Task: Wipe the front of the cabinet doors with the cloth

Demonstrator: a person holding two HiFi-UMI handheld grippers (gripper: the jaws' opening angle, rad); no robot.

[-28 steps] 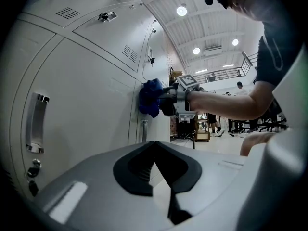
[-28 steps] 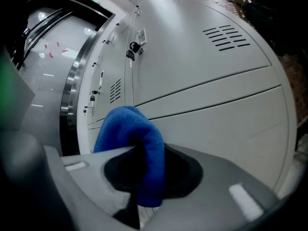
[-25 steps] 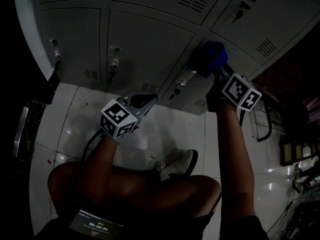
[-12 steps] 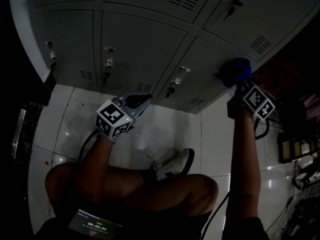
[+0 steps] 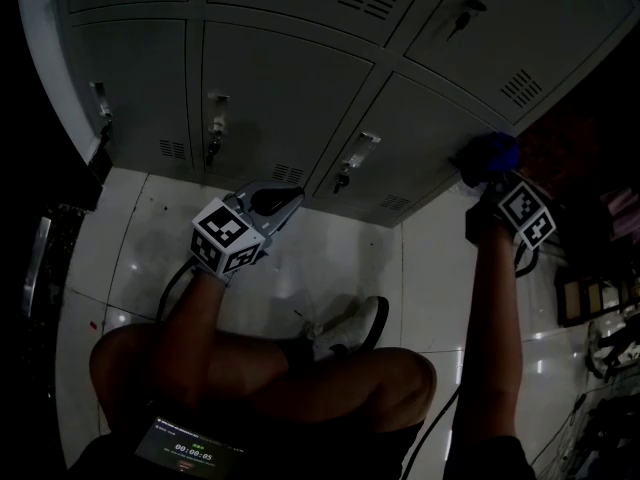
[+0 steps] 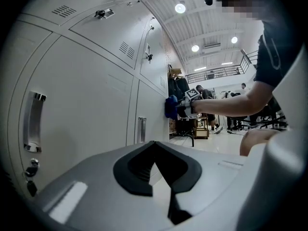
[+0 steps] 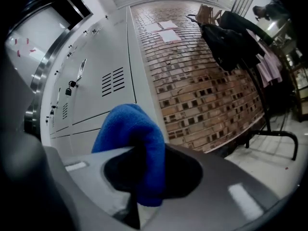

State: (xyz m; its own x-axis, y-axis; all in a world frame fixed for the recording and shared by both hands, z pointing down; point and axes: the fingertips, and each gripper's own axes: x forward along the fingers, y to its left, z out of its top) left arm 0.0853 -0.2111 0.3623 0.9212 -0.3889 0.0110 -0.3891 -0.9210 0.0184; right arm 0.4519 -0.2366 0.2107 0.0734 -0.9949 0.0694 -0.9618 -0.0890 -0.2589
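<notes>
At the right edge of the cabinet doors (image 5: pixel 280 78), our right gripper (image 7: pixel 139 177) clamps the blue cloth (image 7: pixel 130 134) against the front.
Only its own view shows us the left gripper (image 6: pixel 159 177) with jaws together, empty.

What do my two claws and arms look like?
Left claw and right claw: grey moulded shells with black inner pads, each carrying a white cube with black square markers. A dark cable trails from the left one. Forearms are sleeveless.
</notes>
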